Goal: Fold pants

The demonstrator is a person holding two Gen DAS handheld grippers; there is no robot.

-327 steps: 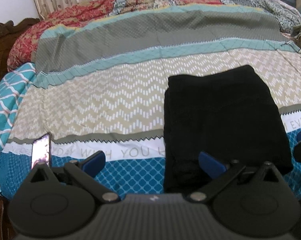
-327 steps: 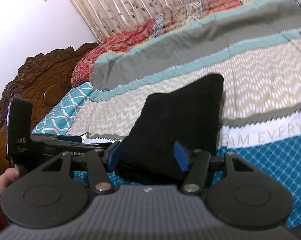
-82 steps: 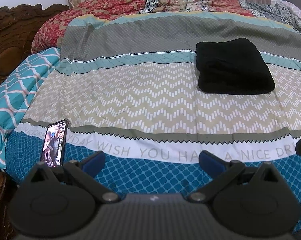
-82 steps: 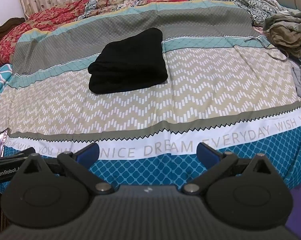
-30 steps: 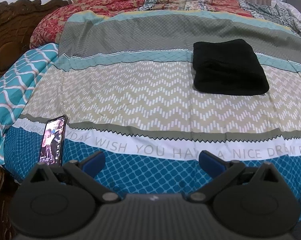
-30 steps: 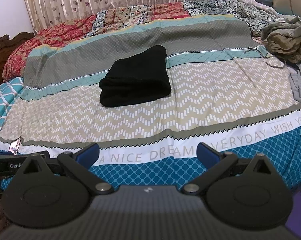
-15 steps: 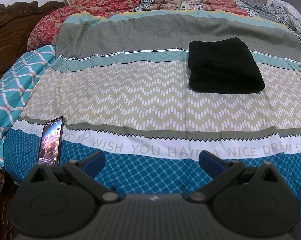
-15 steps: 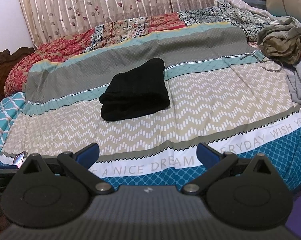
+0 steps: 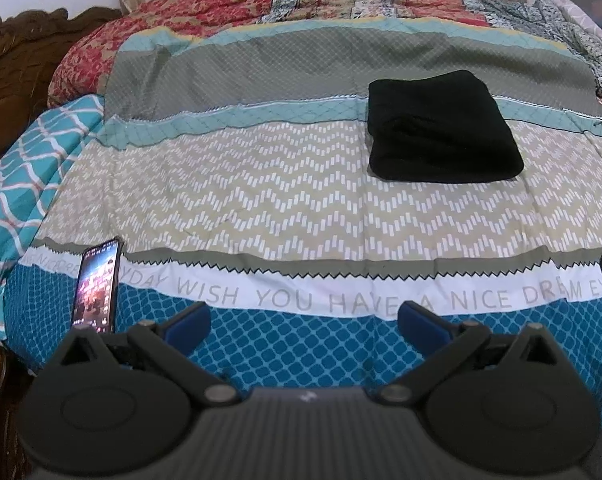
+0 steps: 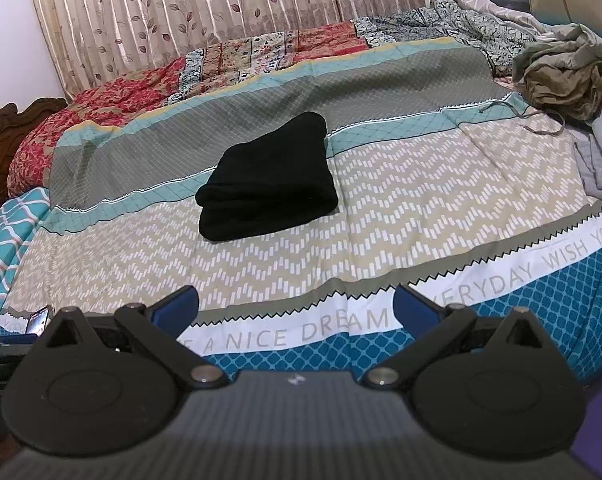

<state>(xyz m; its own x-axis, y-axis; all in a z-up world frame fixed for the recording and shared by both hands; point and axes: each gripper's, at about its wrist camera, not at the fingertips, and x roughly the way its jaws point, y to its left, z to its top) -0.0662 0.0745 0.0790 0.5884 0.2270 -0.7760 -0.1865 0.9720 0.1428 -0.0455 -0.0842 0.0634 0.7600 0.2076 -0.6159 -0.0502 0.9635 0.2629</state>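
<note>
Two grippers, left and right, hover with jaws spread wide and empty above the near edge of a patterned bedspread. Folded black pants lie mid-bed, well apart from both. A lit phone rests near the left gripper.

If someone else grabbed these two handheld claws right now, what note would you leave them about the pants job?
Left gripper: jaws open, empty, above the near edge of the bed.
Right gripper: jaws open, empty, also at the near edge.
Black pants: a folded bundle mid-bed, touching neither gripper.
Phone: lit, near the left front corner.
Done: pants look folded.
Left: probably nothing here; unfolded clothes lie at far right.
</note>
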